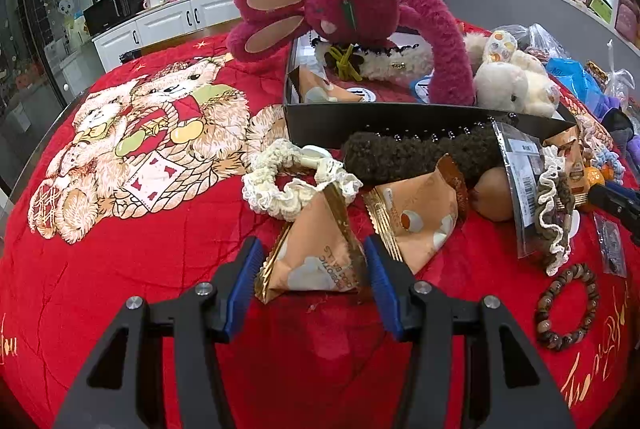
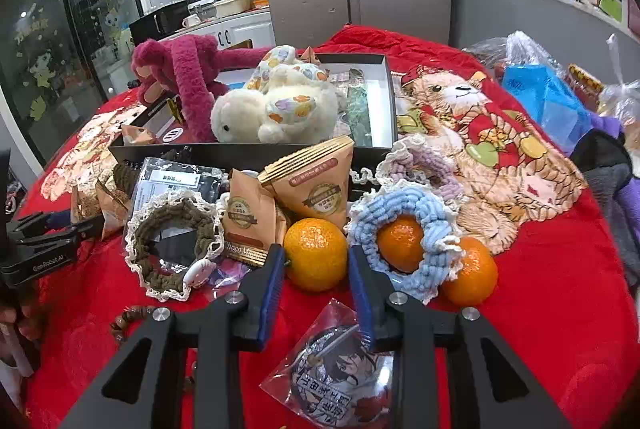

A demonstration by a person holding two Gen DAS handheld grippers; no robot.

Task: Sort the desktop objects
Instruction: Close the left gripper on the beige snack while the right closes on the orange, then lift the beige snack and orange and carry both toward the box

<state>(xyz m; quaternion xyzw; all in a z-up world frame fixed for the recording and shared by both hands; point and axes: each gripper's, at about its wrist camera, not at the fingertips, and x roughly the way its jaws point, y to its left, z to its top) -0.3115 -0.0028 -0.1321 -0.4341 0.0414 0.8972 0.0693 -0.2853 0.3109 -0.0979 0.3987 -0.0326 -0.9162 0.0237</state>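
Red cloth (image 1: 132,269) mostly still cluttered; plush toys (image 2: 276,109) boxed. My left gripper (image 1: 312,269) pinches a snack packet (image 1: 316,253), right gripper (image 2: 316,269) seemingly clamps a tangerine (image 2: 315,253).

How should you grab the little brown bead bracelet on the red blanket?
Grip one side of the ring. The bead bracelet lies flat on the red blanket with its middle open, so probably come straight down from above, one finger inside the loop, one outside, and pinch the beads. Its near side looks clearest; a frilly scrunchie lies just behind.
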